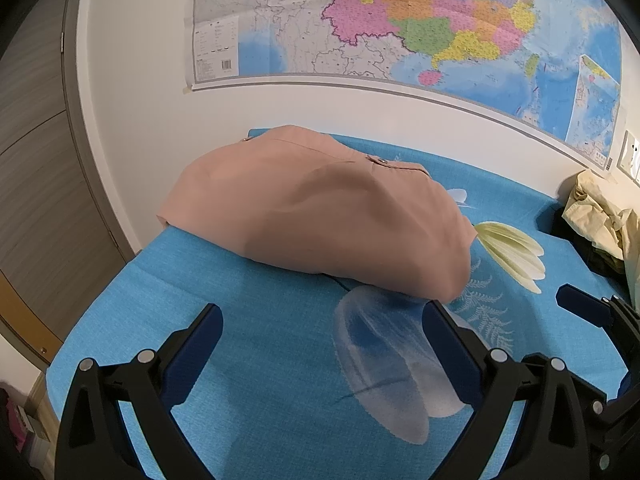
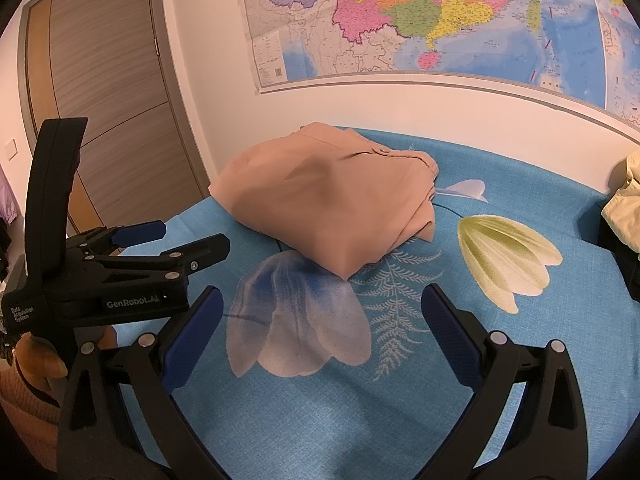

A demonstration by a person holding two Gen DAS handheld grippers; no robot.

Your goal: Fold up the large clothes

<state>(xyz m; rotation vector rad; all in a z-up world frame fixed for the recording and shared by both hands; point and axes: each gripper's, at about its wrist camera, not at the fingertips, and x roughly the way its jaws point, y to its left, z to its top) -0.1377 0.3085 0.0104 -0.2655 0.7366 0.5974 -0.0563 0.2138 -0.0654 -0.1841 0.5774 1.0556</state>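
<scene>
A salmon-pink garment [image 1: 316,212] lies folded into a compact bundle on the blue flower-print sheet [image 1: 248,344], near the wall; a snap button shows on its top edge. The same pink garment [image 2: 328,200] sits ahead of my right gripper. My left gripper [image 1: 324,312] is open just short of the bundle's near edge, nothing between its fingers. My right gripper [image 2: 322,292] is open too, over the printed blue flower, a little back from the bundle's corner. The left gripper's body [image 2: 120,272] appears at the left of the right wrist view.
A pile of cream and dark clothes [image 1: 600,216] lies at the right end of the bed, seen also as cream clothes [image 2: 624,212]. A large map [image 1: 400,20] hangs on the wall behind. A wooden door [image 2: 104,100] stands at the left.
</scene>
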